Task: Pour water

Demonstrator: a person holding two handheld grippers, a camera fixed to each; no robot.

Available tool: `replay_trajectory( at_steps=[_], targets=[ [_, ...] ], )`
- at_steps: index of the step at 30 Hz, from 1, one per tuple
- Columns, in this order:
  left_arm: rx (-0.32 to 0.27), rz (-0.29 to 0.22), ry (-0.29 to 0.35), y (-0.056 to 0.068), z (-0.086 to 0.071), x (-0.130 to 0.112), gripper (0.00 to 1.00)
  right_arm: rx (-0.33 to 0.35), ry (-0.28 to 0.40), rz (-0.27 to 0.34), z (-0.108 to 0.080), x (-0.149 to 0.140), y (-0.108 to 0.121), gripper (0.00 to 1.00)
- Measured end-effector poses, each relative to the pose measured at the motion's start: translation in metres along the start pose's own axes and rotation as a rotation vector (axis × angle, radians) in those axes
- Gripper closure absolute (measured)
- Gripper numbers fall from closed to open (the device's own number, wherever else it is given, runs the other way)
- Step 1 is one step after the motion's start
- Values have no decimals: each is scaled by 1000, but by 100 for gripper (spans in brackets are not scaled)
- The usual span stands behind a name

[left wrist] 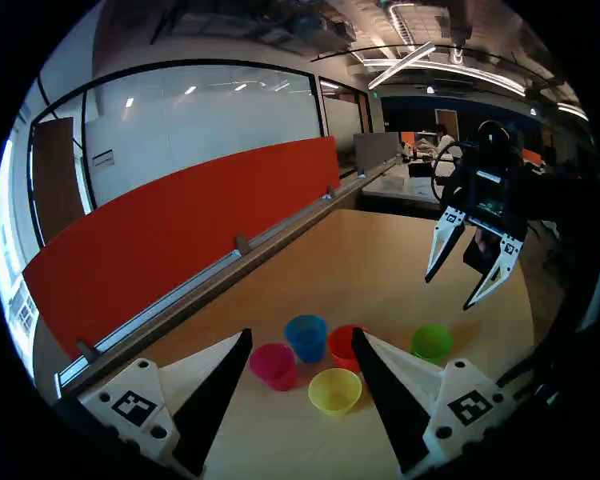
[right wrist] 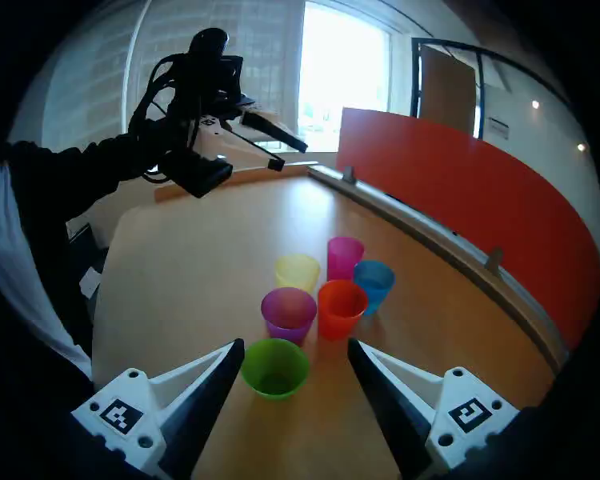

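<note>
Looks like the approach step; hovering left tool [left wrist: 300,330] and right tool [right wrist: 294,342] above the desk [right wrist: 180,264], both spread wide, gripping nothing; eyeing the huddle around the orange cup [right wrist: 342,307], green cup [right wrist: 274,366] near it; next, probably closing on one; cannot tell which holds water.

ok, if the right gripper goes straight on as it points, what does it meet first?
Likely the green cup, low between the fingers of the right gripper; purple cup just behind. Depth unclear.

Green cup [right wrist: 275,368], purple cup [right wrist: 289,314], orange cup [right wrist: 342,308], yellow cup [right wrist: 297,272], pink cup [right wrist: 344,256], blue cup [right wrist: 374,284]; red divider [right wrist: 476,200]
</note>
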State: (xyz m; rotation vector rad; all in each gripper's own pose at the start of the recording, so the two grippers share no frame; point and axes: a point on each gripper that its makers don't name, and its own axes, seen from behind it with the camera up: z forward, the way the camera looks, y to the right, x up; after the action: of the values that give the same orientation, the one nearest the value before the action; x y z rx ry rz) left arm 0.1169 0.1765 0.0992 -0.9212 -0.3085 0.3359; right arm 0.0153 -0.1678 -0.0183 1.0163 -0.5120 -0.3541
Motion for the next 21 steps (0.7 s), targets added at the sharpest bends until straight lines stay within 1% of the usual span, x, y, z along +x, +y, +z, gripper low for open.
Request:
replay_trajectory(
  at_steps=[12,21],
  targets=[
    [-5,4,2,1,4,0,8,33,-32,12,20,-22,-9,0],
    [-1,2,-7,-2,7,-5,8,65,-54,14,34,-36,-17,0]
  ],
)
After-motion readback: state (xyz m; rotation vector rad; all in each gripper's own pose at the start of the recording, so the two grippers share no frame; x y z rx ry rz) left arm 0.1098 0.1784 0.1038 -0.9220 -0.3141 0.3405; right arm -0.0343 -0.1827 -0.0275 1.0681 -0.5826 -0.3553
